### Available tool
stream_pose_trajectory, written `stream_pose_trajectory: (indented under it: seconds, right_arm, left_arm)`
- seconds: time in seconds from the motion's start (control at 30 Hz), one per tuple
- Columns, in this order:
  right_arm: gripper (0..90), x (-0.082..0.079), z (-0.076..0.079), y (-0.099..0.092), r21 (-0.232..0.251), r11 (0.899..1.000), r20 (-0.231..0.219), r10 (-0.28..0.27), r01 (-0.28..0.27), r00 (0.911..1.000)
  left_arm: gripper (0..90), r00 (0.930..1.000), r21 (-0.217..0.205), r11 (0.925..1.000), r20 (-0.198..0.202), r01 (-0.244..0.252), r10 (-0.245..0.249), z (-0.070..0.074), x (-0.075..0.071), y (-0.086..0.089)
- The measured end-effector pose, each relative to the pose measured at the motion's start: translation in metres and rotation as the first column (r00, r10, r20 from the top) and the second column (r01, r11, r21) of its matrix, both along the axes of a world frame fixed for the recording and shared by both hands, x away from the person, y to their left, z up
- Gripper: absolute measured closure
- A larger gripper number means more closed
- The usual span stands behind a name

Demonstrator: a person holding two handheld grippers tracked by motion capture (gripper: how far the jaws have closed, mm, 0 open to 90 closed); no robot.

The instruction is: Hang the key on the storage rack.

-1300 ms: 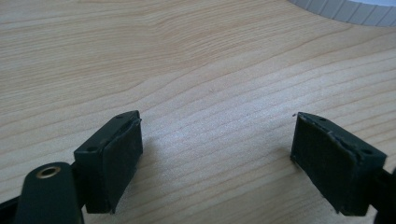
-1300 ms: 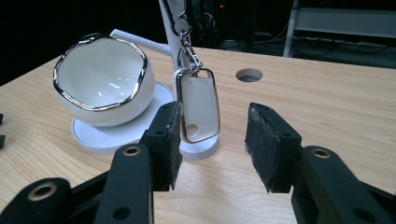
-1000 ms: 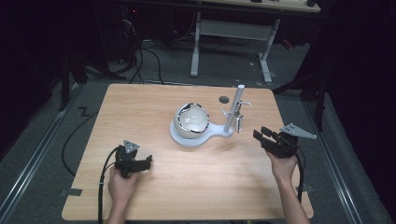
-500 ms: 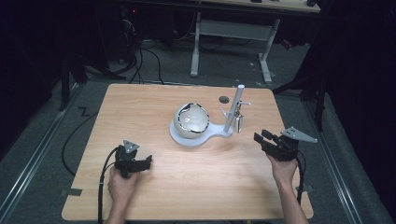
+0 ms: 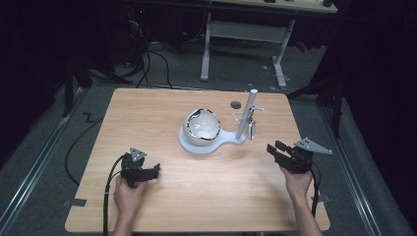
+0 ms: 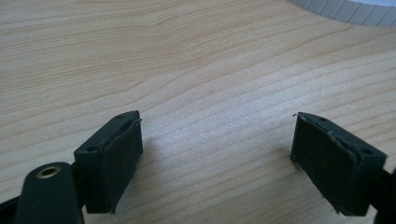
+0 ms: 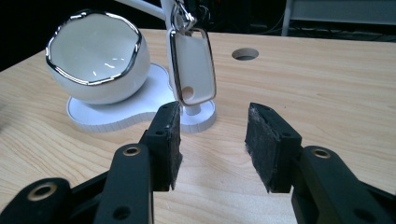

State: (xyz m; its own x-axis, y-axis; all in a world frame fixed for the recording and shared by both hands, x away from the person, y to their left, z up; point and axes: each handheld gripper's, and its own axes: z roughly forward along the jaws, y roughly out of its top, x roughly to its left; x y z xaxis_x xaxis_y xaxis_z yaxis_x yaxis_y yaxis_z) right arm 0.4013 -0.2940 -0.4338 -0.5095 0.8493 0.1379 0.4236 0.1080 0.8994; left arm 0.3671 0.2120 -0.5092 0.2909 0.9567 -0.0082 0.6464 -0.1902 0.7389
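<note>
two grippers: left gripper (image 6: 217, 158) open over table (image 5: 196, 196); right gripper (image 7: 212, 144) empty, jaws parted, facing key fob (image 7: 191, 67).

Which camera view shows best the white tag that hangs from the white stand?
The right gripper view: the white rounded tag with a metal rim hangs close and sharp, just beyond that gripper's jaws. In the high view the tag is small beside the stand's post. The left gripper view gives nothing of it.

Overhead view; two low tabletop (image 5: 206, 196) close-ups
</note>
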Motion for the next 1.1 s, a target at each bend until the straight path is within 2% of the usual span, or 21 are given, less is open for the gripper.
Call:
stream_pose_trajectory:
  seconds: [0.17,0.37,0.53,0.77,0.97,1.1]
  right_arm:
    - [55.1,0.000,-0.012,0.002,-0.017,1.000,-0.025,-0.010,0.009,0.9996]
    - [55.1,0.001,-0.031,0.005,-0.065,0.998,-0.070,-0.016,0.011,0.9974]
    - [55.1,0.002,-0.043,0.008,-0.076,0.997,-0.095,-0.026,0.019,0.9952]
    - [54.9,0.003,-0.054,0.011,-0.111,0.994,-0.119,-0.031,0.017,0.9924]
    - [53.7,0.003,-0.067,0.016,-0.159,0.987,-0.147,-0.035,0.012,0.9885]
    - [51.7,0.004,-0.068,0.019,-0.194,0.981,-0.162,-0.040,0.008,0.9860]
  left_arm:
    - [17.0,1.0000,0.000,1.0000,0.000,0.000,0.000,0.000,0.000,0.000]
    - [17.0,1.0000,0.000,1.0000,0.000,-0.001,0.001,0.000,0.000,0.000]
    - [17.0,1.0000,0.000,1.0000,0.000,-0.001,0.001,0.000,0.000,0.000]
    - [17.0,1.0000,0.000,1.0000,0.000,-0.001,0.001,0.000,0.000,0.000]
    - [17.0,1.0000,0.000,1.0000,0.000,-0.001,0.001,0.000,0.000,0.000]
    - [17.0,1.0000,0.000,1.0000,0.000,-0.001,0.001,0.000,0.000,0.000]
